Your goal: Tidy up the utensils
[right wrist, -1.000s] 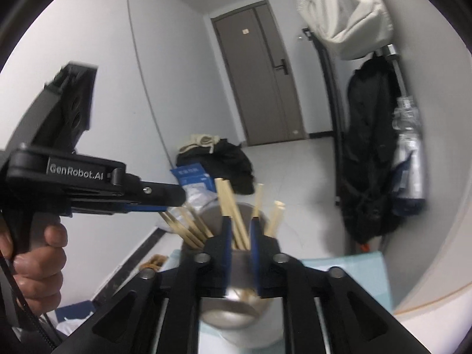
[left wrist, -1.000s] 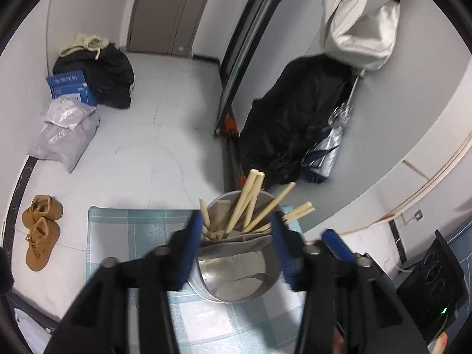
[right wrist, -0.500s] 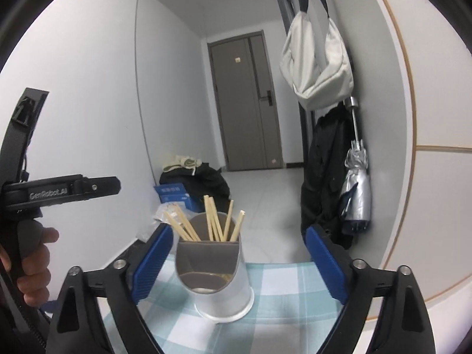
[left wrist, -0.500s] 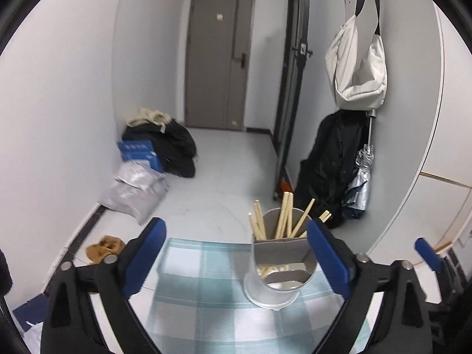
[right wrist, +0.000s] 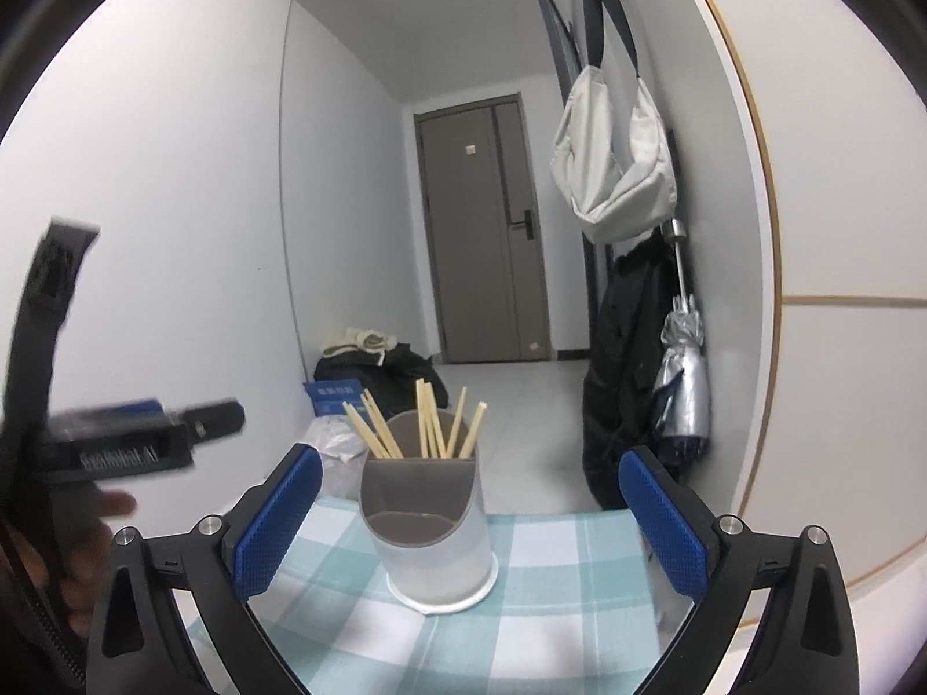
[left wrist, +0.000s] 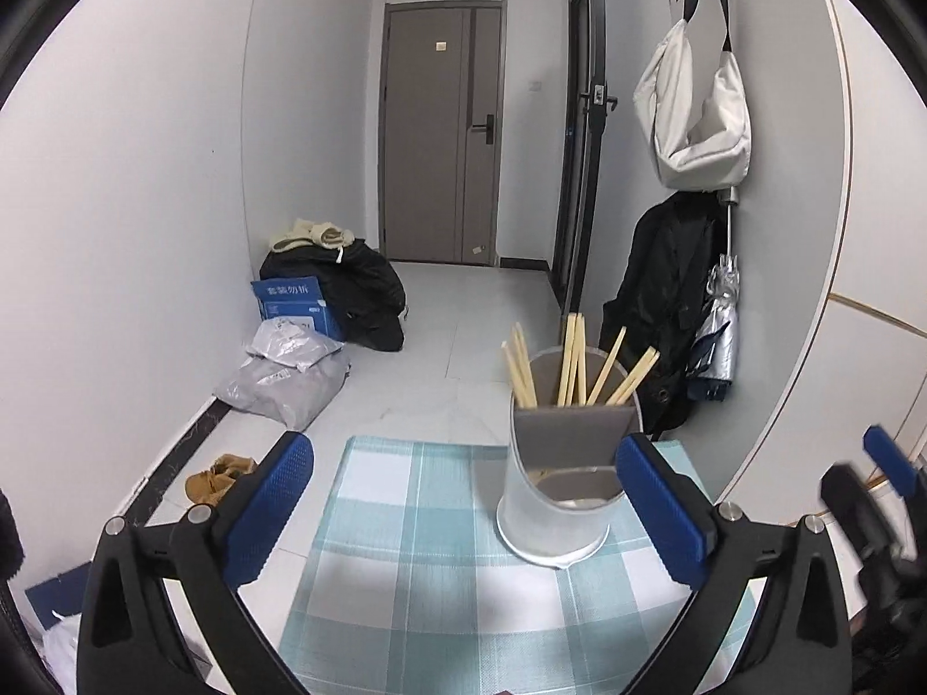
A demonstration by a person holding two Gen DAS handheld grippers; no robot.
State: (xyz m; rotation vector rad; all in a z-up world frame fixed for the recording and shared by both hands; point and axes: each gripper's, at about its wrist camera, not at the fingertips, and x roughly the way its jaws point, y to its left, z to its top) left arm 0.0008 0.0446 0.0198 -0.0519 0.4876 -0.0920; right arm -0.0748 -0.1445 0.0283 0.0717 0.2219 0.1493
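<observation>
A white and grey utensil holder (left wrist: 559, 498) stands upright on the teal checked cloth (left wrist: 417, 567). Several wooden chopsticks (left wrist: 570, 365) stand in its rear compartment. My left gripper (left wrist: 463, 504) is open and empty, drawn back from the holder, which sits just inside its right finger. In the right wrist view the holder (right wrist: 431, 527) with its chopsticks (right wrist: 426, 420) stands centred ahead of my open, empty right gripper (right wrist: 469, 521). The left gripper's body (right wrist: 116, 440) shows blurred at the left there.
The cloth's far edge (left wrist: 440, 443) ends above the floor. Bags (left wrist: 342, 284), a blue box (left wrist: 292, 304) and shoes (left wrist: 217, 478) lie on the floor at left. A black coat (left wrist: 666, 301), umbrella (left wrist: 721, 318) and white bag (left wrist: 695, 121) hang on the right wall.
Both grippers have opened wide and pulled back from the holder. One second ago both were closed around the holder and chopsticks. The holder stays upright on the cloth.
</observation>
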